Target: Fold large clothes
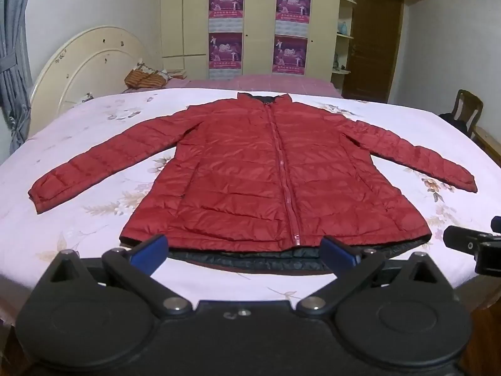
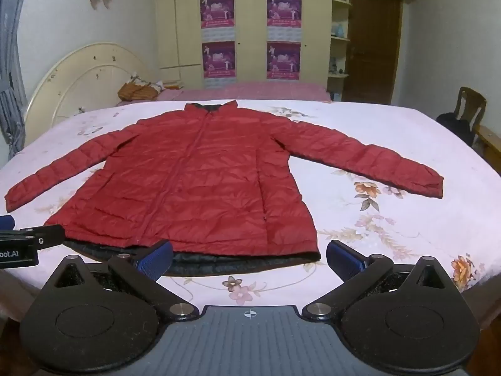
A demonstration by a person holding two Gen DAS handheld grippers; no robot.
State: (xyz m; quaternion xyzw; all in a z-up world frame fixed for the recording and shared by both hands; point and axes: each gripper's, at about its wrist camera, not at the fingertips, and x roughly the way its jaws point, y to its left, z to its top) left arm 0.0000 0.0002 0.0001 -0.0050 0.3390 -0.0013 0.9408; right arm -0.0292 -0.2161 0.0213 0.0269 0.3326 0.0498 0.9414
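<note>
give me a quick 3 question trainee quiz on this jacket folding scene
1. True or false: the red jacket lies zipped and flat on the bed.
2. The sleeves are: A folded in, B spread outward, C hanging off the bed?
3. What state is each gripper in?

Key:
1. True.
2. B.
3. Left gripper and right gripper are both open, holding nothing, near the jacket's hem.

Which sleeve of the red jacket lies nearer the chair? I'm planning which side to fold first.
The sleeve on the right of both views: its cuff points toward the wooden chair beside the bed, while the other sleeve reaches toward the headboard side.
</note>
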